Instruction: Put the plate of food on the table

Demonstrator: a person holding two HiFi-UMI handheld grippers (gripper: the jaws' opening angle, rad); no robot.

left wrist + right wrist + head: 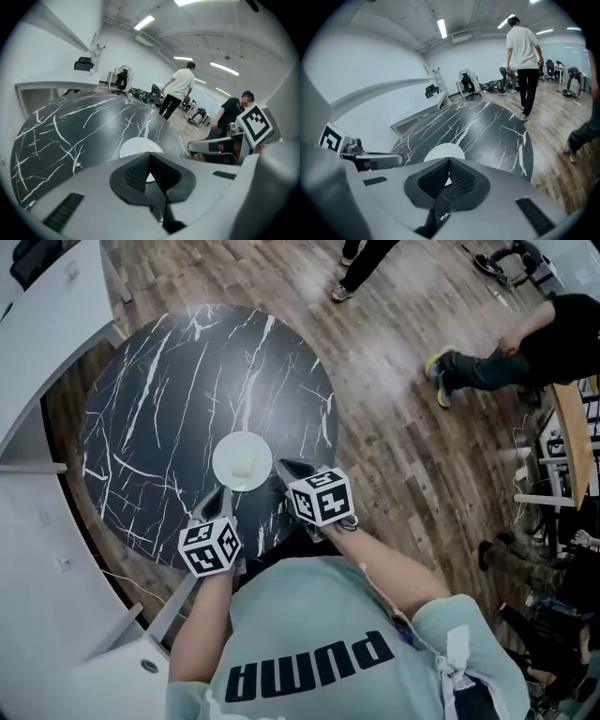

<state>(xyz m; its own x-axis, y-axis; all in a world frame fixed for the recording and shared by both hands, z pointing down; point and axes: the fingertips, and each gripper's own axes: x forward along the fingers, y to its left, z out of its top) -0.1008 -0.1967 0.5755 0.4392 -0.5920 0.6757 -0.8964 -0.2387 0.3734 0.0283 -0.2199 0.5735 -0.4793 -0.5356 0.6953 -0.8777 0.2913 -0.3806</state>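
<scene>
A white plate (243, 461) with a pale lump of food (246, 465) rests flat on the round black marble table (159, 399), near its front edge. My left gripper (226, 491) is shut, its tips at the plate's near-left rim. My right gripper (280, 465) is also shut, its tips beside the plate's right rim. In the left gripper view the plate (136, 145) lies just beyond the closed left gripper (149, 154). The right gripper view shows the plate (440, 152) right past the closed right gripper (449, 160). Nothing shows between either pair of jaws. I cannot tell if the tips touch the plate.
A white curved counter (37, 324) runs along the table's left side. On the wooden floor (403, 427) to the right a person in dark clothes (525, 343) bends down. Another person (524, 51) stands past the table's far side. Chairs and gear stand at the right edge.
</scene>
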